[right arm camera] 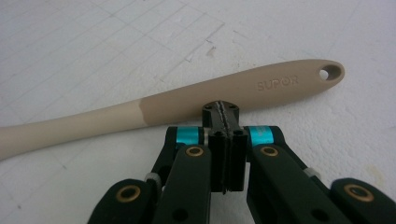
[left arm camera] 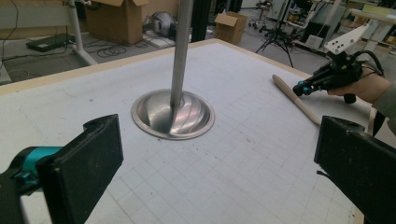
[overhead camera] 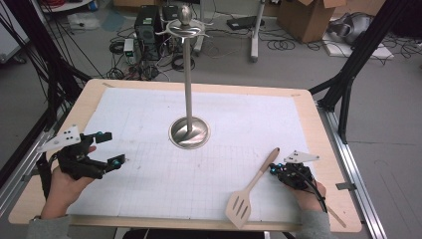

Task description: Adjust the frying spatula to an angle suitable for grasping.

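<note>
The beige slotted silicone spatula [overhead camera: 251, 186] is lying flat on the white gridded mat of the surface [overhead camera: 318, 129], its long axis running diagonally, with the slotted blade pointing toward the near edge and the holed handle end pointing up and away toward the far right. The right gripper [overhead camera: 276, 170] is sitting clenched with nothing between its jaws, tips just beside the handle near its holed end, while the left gripper [overhead camera: 111, 149] is resting released, jaws spread wide, well apart at the left. The tall metal stand with round base [overhead camera: 189, 132] is occupying the middle, leaving open mat between it and the spatula.
</note>
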The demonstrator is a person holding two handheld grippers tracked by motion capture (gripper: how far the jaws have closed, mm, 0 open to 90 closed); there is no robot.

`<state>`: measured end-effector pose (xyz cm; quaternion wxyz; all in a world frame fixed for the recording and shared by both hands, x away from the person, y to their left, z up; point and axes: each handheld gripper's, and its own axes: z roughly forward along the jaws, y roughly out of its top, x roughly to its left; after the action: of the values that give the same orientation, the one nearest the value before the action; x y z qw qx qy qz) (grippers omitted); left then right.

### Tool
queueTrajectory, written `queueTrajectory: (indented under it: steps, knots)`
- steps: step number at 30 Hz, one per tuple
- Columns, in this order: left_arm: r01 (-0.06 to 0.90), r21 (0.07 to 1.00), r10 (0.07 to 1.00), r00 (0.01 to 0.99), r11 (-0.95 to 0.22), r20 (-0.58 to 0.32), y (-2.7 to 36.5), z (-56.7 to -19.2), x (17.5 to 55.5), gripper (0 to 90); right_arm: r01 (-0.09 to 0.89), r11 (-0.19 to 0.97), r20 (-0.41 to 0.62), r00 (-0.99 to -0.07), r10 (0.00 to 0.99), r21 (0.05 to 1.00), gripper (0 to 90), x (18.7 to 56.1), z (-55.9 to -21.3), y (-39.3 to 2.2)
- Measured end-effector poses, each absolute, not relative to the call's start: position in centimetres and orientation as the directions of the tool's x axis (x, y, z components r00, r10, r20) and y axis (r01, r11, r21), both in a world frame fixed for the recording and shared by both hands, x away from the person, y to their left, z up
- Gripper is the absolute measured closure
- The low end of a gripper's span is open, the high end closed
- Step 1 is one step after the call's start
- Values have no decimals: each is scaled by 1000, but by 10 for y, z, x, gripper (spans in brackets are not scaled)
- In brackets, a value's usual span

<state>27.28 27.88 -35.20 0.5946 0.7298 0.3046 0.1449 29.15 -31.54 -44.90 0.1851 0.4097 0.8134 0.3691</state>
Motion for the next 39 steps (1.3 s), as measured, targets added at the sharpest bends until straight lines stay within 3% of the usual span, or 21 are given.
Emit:
queueTrajectory:
  steps: [39]
  knots:
    - [284,956,675,721,-78,-159,304,-352,244,17,505,343,58,-622,781,792,900,322,-449,-291]
